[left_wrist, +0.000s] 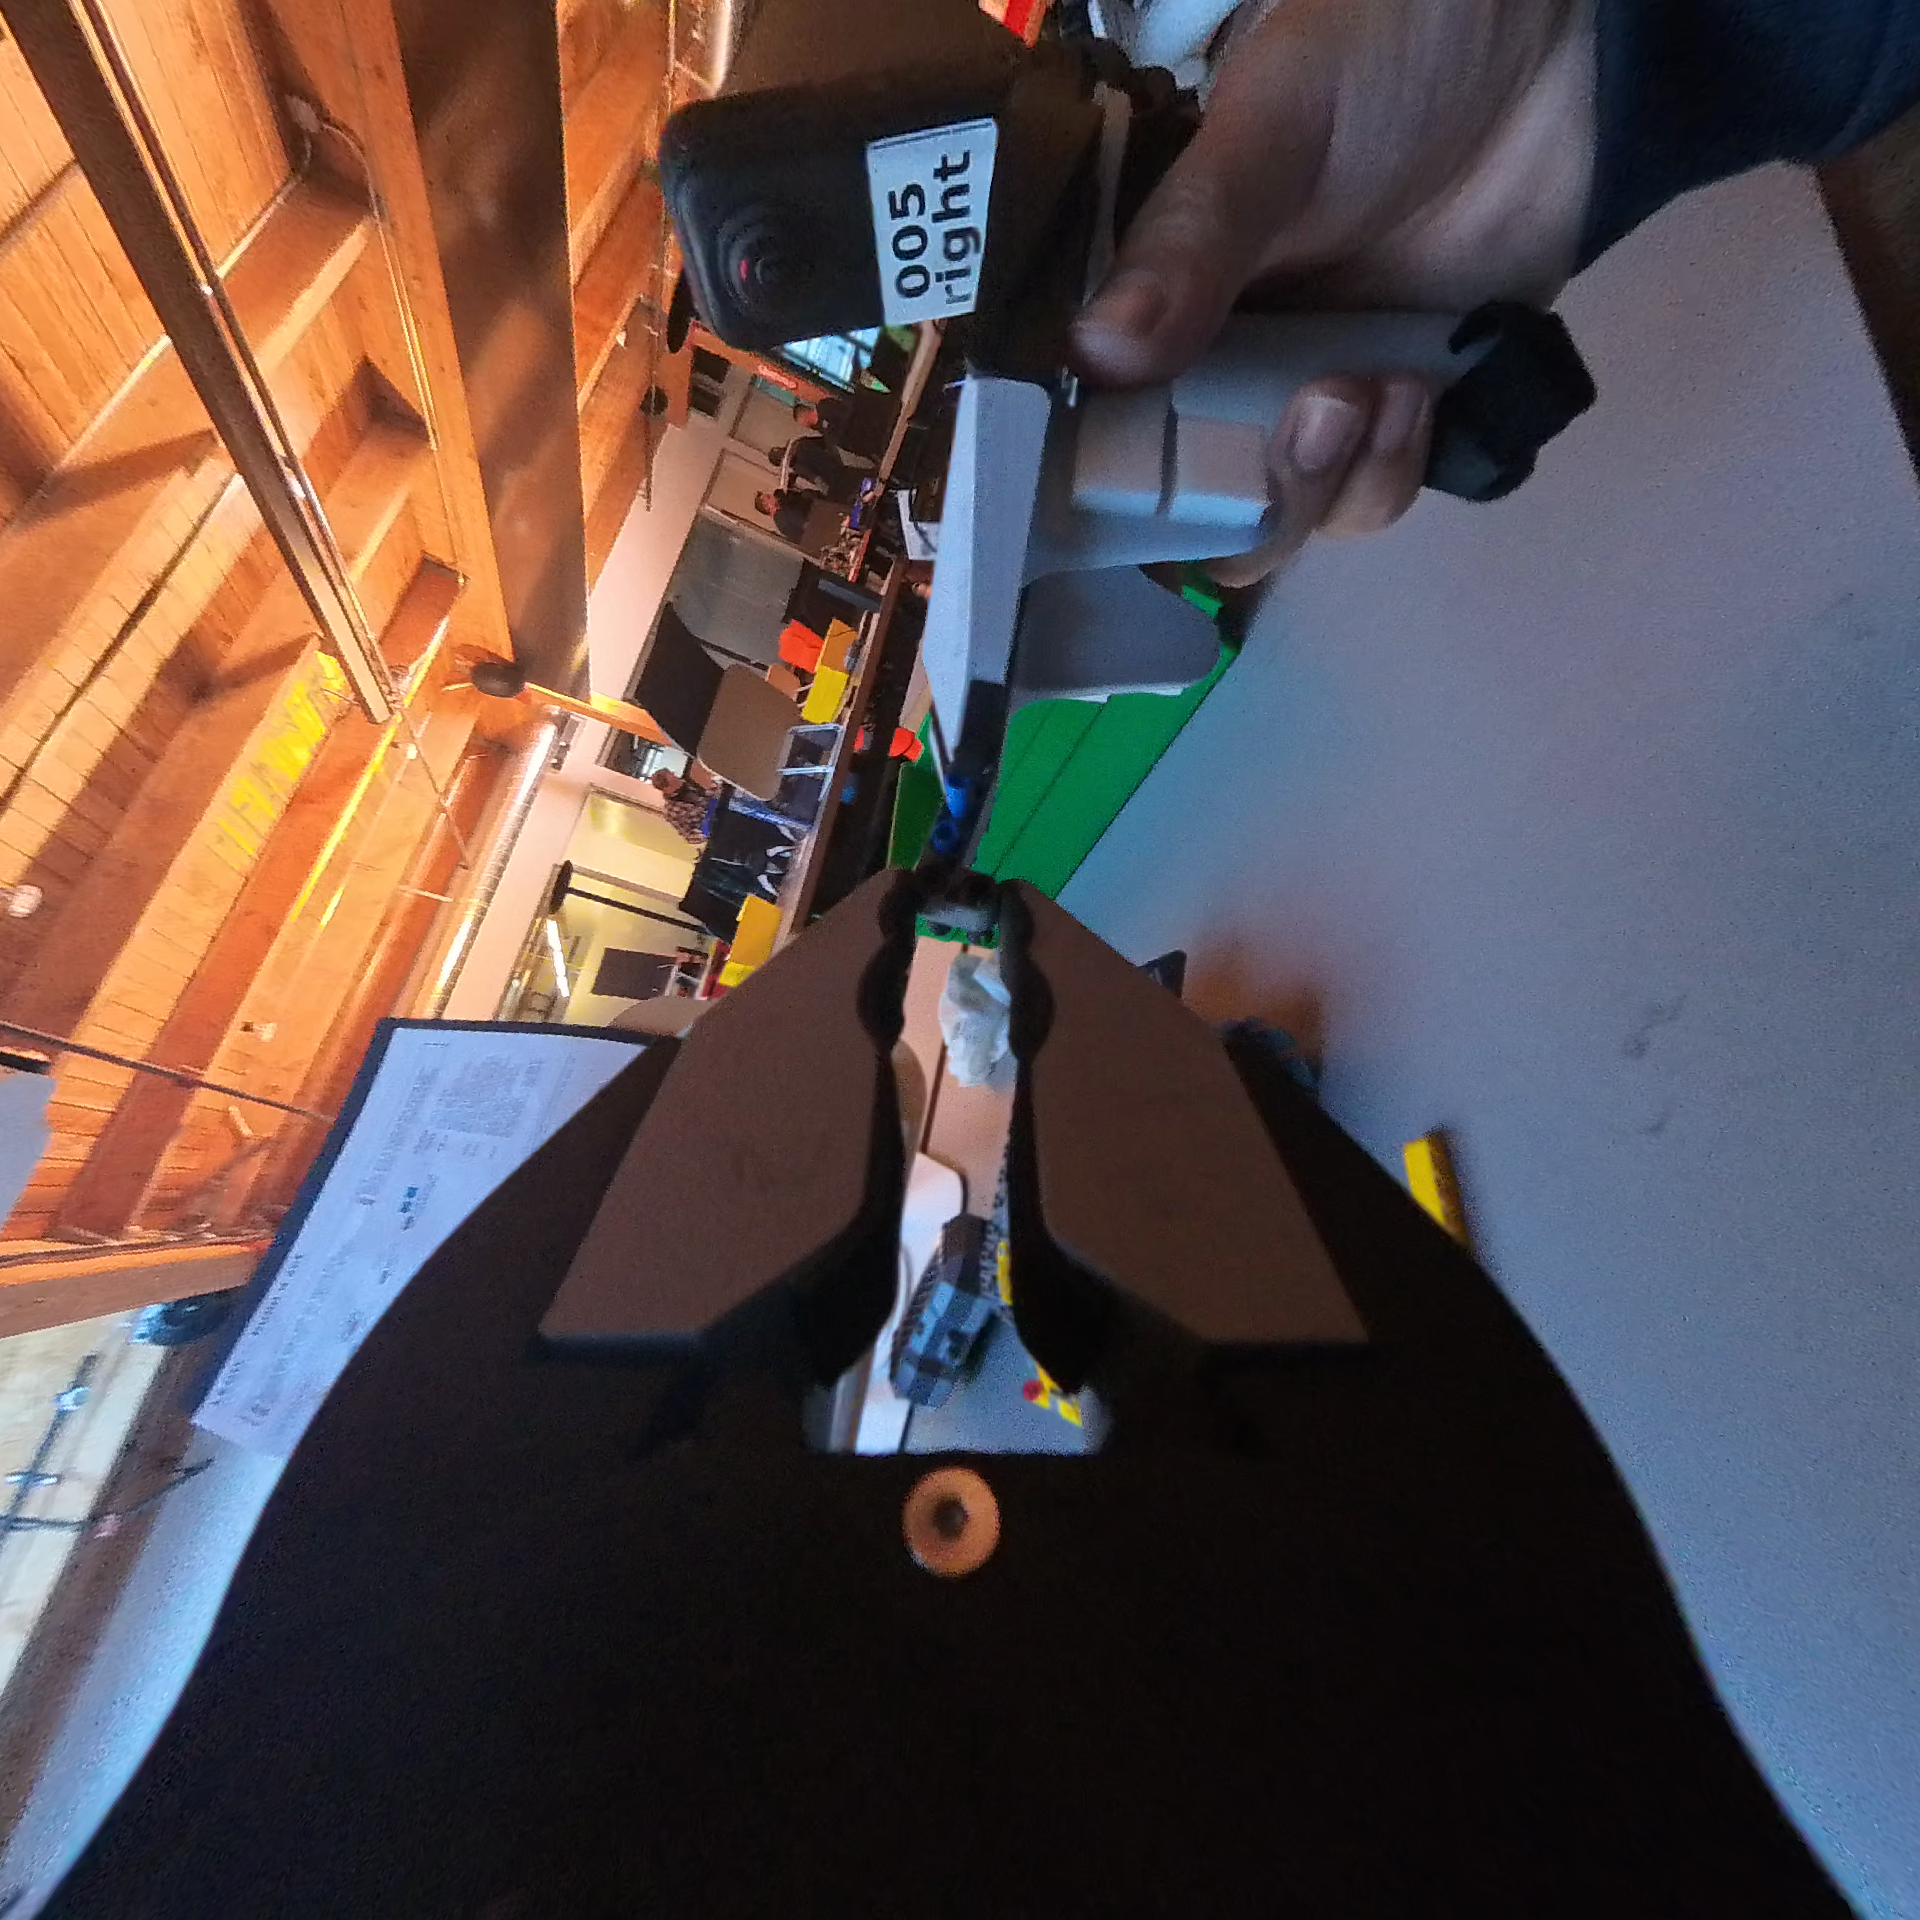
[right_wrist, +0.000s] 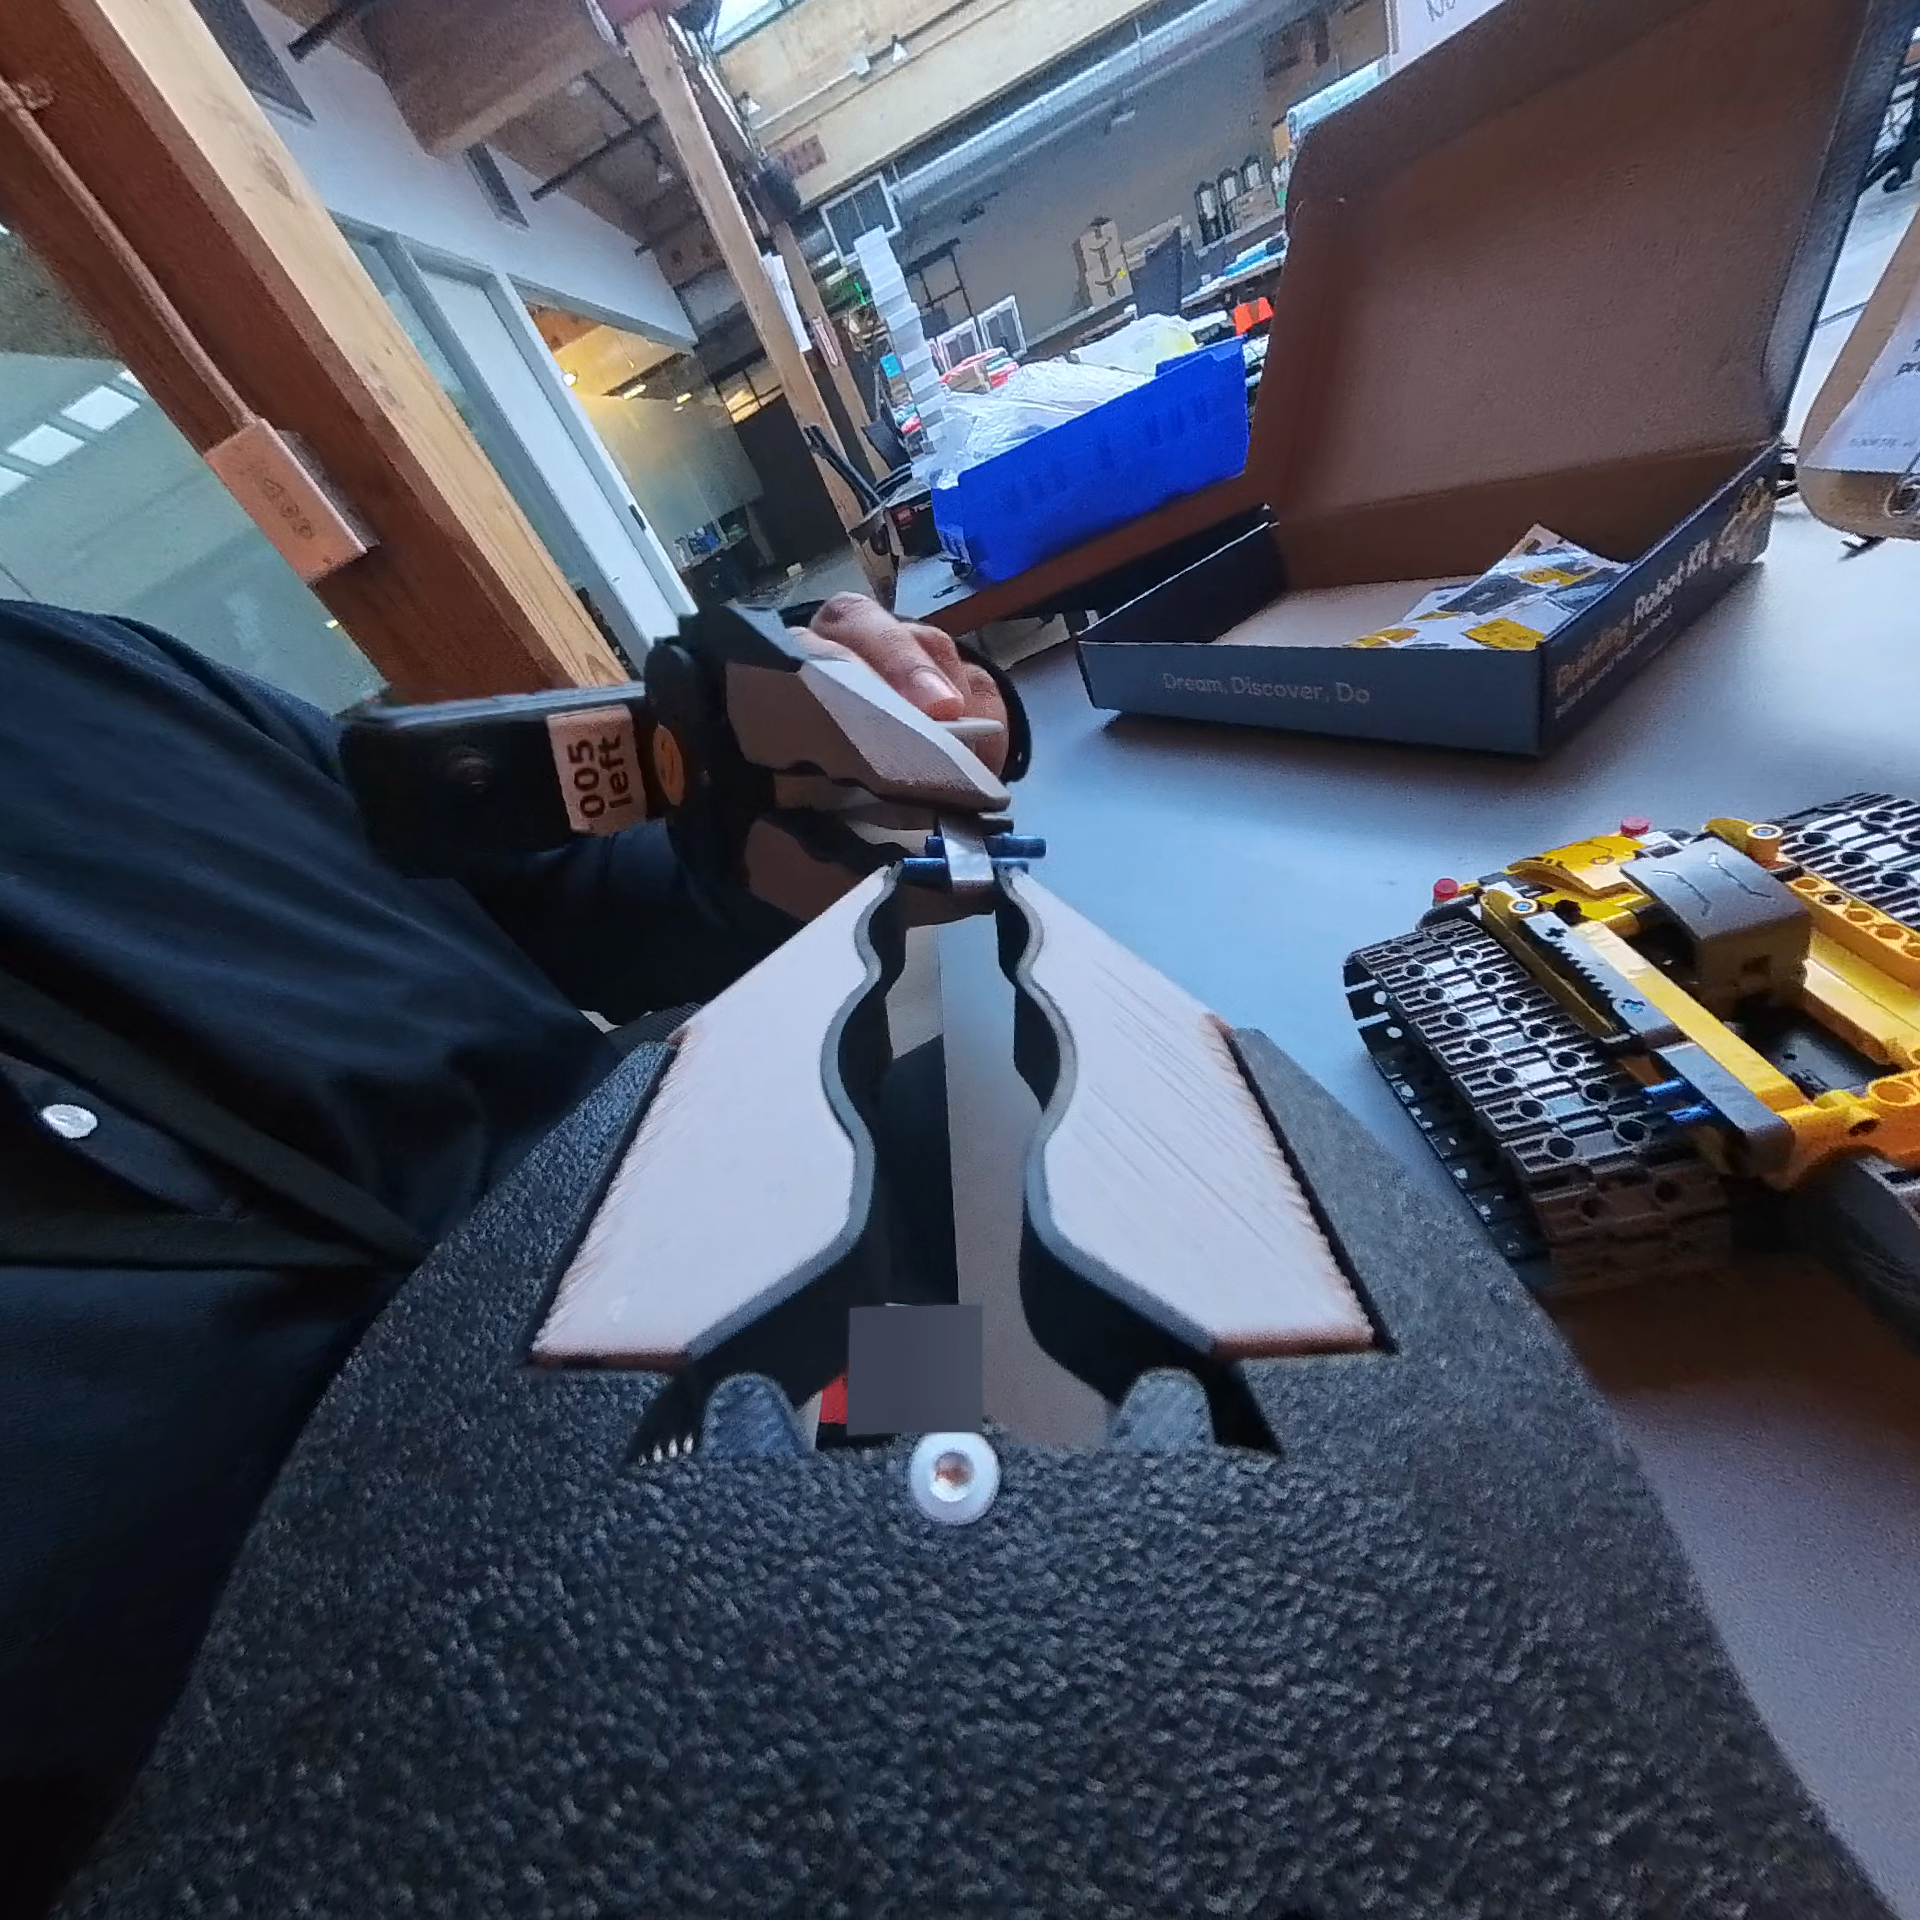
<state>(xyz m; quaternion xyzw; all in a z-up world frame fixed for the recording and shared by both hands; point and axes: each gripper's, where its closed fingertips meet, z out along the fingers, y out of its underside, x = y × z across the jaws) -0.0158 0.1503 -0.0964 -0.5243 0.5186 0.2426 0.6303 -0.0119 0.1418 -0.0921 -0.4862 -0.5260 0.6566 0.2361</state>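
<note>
My right gripper (right_wrist: 961, 878) is shut on a short dark grey beam (right_wrist: 968, 868) with blue pins (right_wrist: 1023, 847) sticking out of its sides. It holds the beam above the grey table (right_wrist: 1195, 821). My left gripper (left_wrist: 956, 909) is shut on a small grey piece (left_wrist: 951, 916) at its tips. The two grippers meet tip to tip. In the right wrist view the left gripper's fingers (right_wrist: 883, 748) touch the top of the beam. In the left wrist view the right gripper's fingers (left_wrist: 977, 582) come down from above, with the blue pins (left_wrist: 951, 821) at their tips. A hand (left_wrist: 1351, 208) holds the right gripper.
A yellow and black tracked brick model (right_wrist: 1662, 1018) stands on the table at the right. Behind it is an open cardboard box (right_wrist: 1455, 582) with leaflets, and a blue bin (right_wrist: 1101, 457) farther back. A green bin (left_wrist: 1081, 769), a printed sheet (left_wrist: 416, 1195) and a yellow piece (left_wrist: 1439, 1184) show in the left wrist view. Left and right tips are no more than a few centimetres apart.
</note>
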